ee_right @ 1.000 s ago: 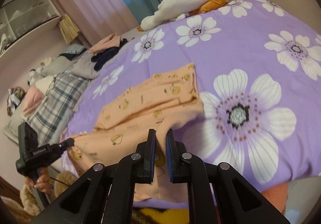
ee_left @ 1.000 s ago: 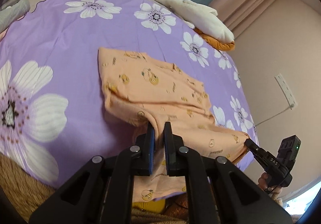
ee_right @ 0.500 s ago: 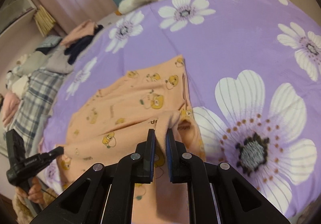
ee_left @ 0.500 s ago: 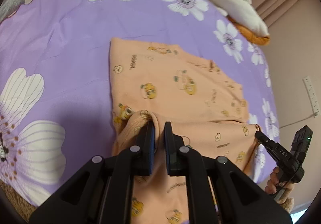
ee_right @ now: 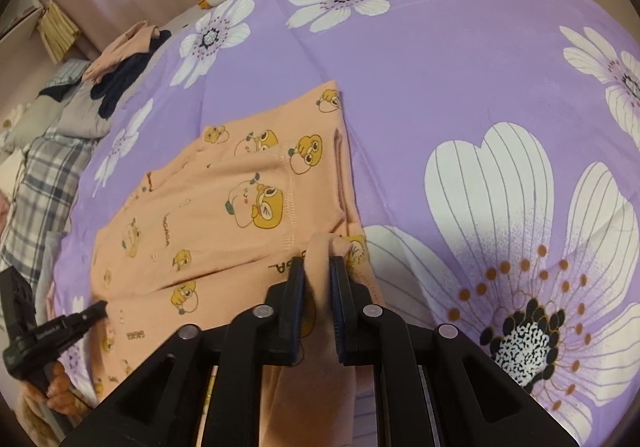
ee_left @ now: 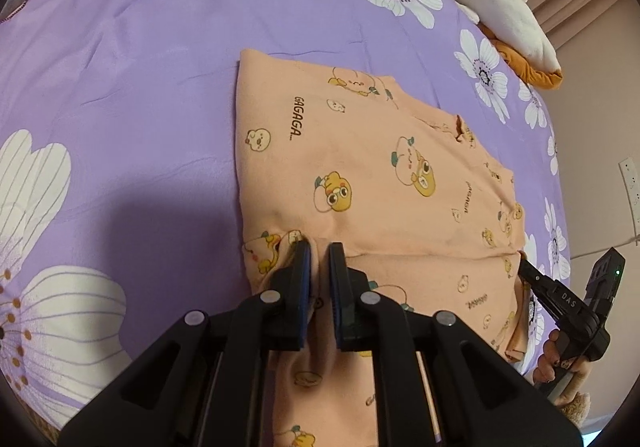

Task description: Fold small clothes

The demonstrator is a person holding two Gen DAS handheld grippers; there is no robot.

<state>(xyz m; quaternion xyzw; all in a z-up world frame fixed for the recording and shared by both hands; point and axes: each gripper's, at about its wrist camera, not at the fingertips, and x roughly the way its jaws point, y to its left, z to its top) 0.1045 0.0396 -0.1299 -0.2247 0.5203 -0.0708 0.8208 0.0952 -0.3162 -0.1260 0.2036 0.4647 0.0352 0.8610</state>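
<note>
A: Count first. What's on the bed?

B: One peach garment (ee_left: 360,175), soft knit, printed with cartoon ducks and "GAGAGA" lettering. It lies on the purple bedspread (ee_left: 140,67) near the bed's edge, with one layer doubled over another. The bedspread is smooth, with big white flowers. One cream and orange plush toy (ee_left: 500,7) sits at the far edge. A pile of other clothes (ee_right: 120,63) is off to the side, count unclear.

A: And your claws?

B: Two. Your left claw (ee_left: 319,259) is clenched on a pinch of the peach fabric at the fold's left end, cloth bunched between the blue pads. Your right claw (ee_right: 316,275) is clamped on a bunch of the same garment at the other end. You can see stitched hem beside it.

A: Pose?

B: Both claws point steeply down at the bed, jaws standing side by side. In each view the other claw shows at the garment's far corner, with your hand (ee_left: 560,363) wrapped round the black handle.
</note>
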